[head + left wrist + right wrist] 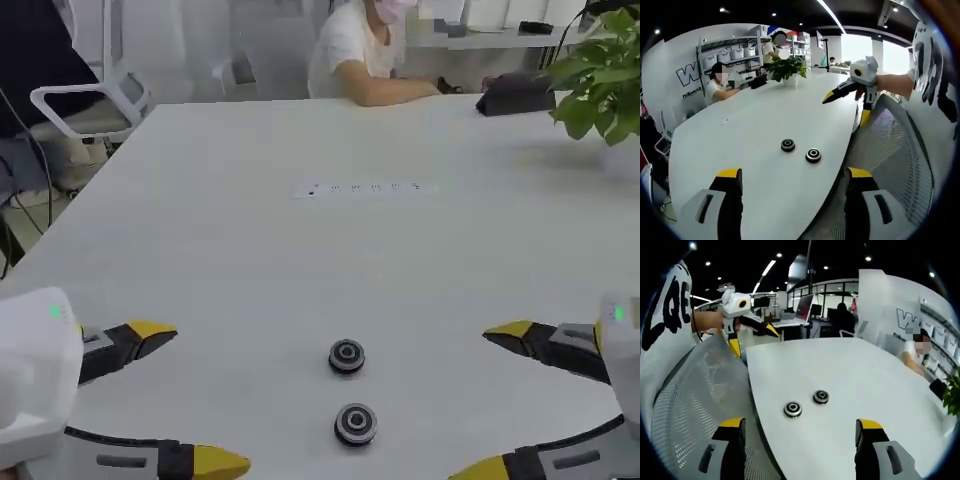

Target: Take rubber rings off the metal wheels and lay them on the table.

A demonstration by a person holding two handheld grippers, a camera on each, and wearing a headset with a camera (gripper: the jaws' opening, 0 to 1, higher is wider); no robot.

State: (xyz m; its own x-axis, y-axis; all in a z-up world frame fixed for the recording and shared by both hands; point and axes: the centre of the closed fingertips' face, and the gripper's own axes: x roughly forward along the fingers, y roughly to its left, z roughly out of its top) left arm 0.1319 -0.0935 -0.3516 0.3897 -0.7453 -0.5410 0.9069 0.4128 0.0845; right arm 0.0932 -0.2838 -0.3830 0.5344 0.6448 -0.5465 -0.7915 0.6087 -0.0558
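Note:
Two small metal wheels with black rubber rings lie flat on the white table [300,250], close to its near edge. The farther wheel [346,356] [787,145] [821,397] sits just behind the nearer wheel [356,423] [813,155] [793,409]. My left gripper [185,397] [794,175] [754,340] is open, to the left of the wheels and well apart from them. Across from it, my right gripper [492,400] [800,423] [845,107] is open on their right, also clear of them. Nothing is between either pair of yellow-tipped jaws.
A person [355,55] sits at the table's far side. At the back right are a leafy plant [600,80] and a dark object [515,95]. A faint row of small marks [365,187] lies mid-table. A grey mesh chair back [890,150] [700,390] stands at the near edge.

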